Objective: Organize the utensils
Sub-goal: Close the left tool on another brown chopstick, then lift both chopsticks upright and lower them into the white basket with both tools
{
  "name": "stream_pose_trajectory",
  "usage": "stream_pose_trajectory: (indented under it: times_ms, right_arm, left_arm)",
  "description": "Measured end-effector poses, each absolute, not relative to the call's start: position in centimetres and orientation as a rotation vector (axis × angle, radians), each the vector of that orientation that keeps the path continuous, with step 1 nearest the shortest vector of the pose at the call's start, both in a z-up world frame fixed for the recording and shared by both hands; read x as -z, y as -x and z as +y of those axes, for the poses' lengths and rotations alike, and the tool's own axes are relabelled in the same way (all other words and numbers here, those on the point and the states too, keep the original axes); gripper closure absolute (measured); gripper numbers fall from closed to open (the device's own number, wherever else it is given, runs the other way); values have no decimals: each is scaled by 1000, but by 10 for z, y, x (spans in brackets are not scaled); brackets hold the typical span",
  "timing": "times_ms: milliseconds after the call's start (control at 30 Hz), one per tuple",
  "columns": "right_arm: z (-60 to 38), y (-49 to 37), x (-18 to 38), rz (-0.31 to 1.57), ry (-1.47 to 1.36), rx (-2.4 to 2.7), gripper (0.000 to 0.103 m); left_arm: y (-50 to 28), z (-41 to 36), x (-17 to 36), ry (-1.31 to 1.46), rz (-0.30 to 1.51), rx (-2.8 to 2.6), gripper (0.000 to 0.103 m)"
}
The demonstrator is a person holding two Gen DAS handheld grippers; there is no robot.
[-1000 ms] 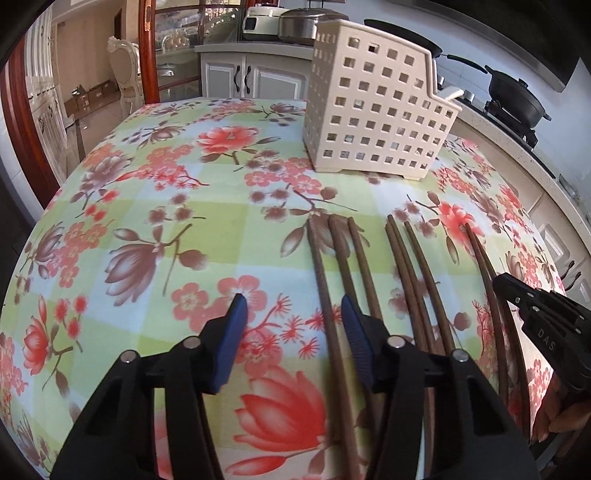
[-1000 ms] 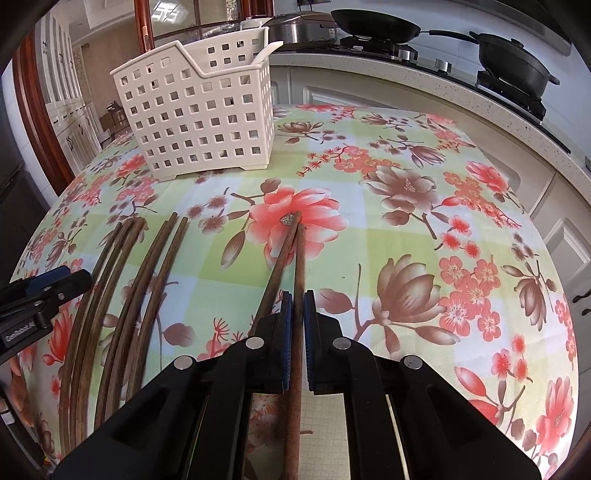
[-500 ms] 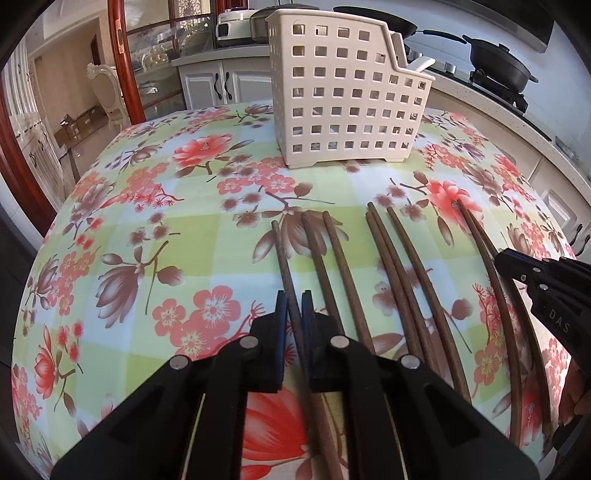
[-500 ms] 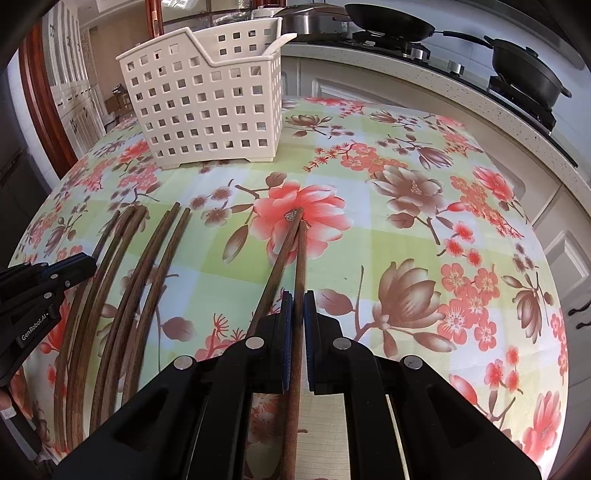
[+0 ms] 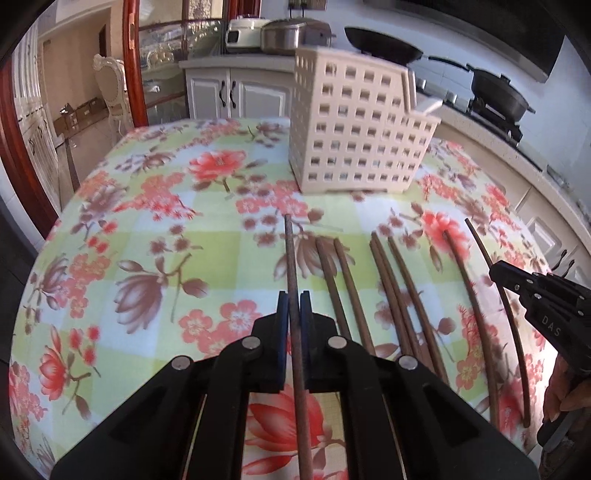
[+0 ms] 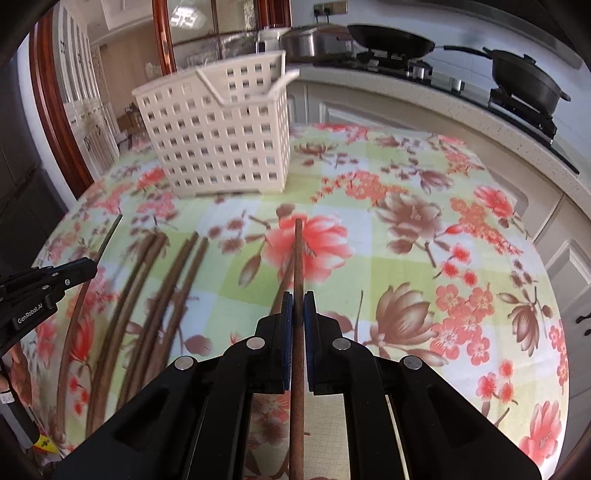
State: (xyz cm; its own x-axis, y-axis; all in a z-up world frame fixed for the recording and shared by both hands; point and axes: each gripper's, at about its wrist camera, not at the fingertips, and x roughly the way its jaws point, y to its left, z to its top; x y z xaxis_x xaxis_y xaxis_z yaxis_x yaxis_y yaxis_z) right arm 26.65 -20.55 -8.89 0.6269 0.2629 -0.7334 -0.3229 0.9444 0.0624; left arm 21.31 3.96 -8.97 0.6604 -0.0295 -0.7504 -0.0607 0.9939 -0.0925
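Both grippers hold brown chopsticks above a table with a floral cloth (image 5: 147, 236). My left gripper (image 5: 294, 301) is shut on one chopstick (image 5: 291, 258), lifted and pointing toward the white perforated basket (image 5: 354, 144). My right gripper (image 6: 298, 301) is shut on another chopstick (image 6: 297, 254), also raised; its mate (image 6: 280, 291) lies on the cloth just left of it. Several more chopsticks (image 5: 391, 288) lie in pairs on the cloth between the grippers. The basket also shows in the right wrist view (image 6: 221, 147). The right gripper shows at the left wrist view's right edge (image 5: 535, 295).
A kitchen counter with black pans on a stove (image 6: 517, 88) runs behind and right of the table. White cabinets (image 5: 236, 96) and a rice cooker (image 5: 291, 35) stand behind the basket. A doorway with a red frame (image 5: 131, 62) is at the far left.
My left gripper moved right, closed on the leftmost chopstick and lifted it off the cloth. My right gripper, shut throughout, raised its chopstick away from its mate.
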Motion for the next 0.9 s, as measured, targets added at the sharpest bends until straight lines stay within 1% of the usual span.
stream_pose_trajectory:
  times_ms: [533,900]
  right_arm:
    - [-214,-222,14,579,30,-392,96]
    - [-221,-194,-9,509,53,-401,96]
  left_arm:
    - [-159,38,13,108,636,8,97]
    - [-137,34,-6,85,578,10,97]
